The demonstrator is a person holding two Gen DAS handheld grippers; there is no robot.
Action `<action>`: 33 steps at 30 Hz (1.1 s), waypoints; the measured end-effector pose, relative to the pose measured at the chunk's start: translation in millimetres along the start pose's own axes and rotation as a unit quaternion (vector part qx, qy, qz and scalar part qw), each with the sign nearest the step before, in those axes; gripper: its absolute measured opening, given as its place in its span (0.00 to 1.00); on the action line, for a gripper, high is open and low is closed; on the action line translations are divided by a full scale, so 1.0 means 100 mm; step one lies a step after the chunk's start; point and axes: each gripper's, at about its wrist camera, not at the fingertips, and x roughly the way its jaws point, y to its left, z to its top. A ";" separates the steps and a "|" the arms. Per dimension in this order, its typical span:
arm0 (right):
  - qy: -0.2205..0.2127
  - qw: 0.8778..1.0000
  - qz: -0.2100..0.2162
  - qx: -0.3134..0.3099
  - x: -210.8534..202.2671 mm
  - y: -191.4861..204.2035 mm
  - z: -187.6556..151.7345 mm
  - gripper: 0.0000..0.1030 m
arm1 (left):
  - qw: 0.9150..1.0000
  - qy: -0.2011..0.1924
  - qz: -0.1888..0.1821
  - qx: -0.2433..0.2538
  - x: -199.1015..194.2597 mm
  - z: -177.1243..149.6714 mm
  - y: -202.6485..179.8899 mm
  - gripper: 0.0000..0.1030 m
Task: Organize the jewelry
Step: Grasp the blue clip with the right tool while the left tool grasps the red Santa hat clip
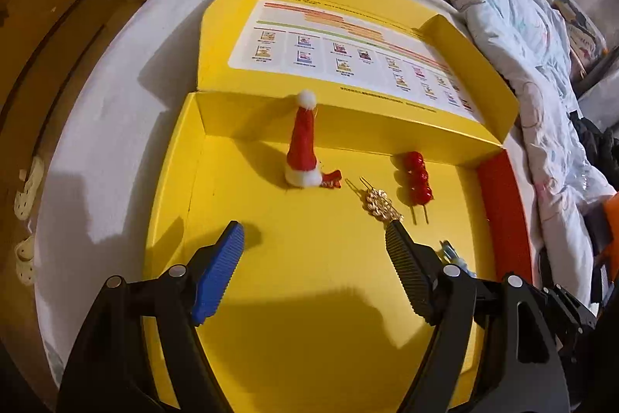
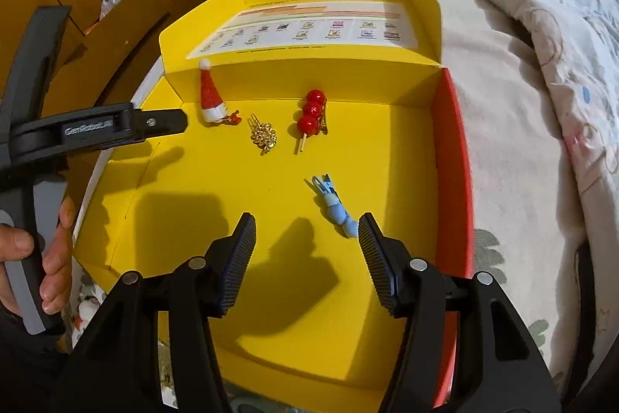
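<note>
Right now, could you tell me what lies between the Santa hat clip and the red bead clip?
The gold hairpin lies between the Santa hat clip and red bead clip, in both wrist views.

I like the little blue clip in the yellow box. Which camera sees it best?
The right wrist view: the light blue beaded hair clip lies whole on the yellow cardboard box floor. The left wrist view shows only a bit behind a gripper finger.

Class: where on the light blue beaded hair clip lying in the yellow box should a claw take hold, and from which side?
Probably the light blue beaded hair clip mid-length, from above, fingers either side of its narrow width: it lies flat on the yellow cardboard box.
</note>
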 end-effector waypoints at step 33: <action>0.049 0.996 -0.073 -0.026 0.55 0.04 0.11 0.53 | 1.000 0.017 0.014 0.017 0.61 0.32 0.04 0.72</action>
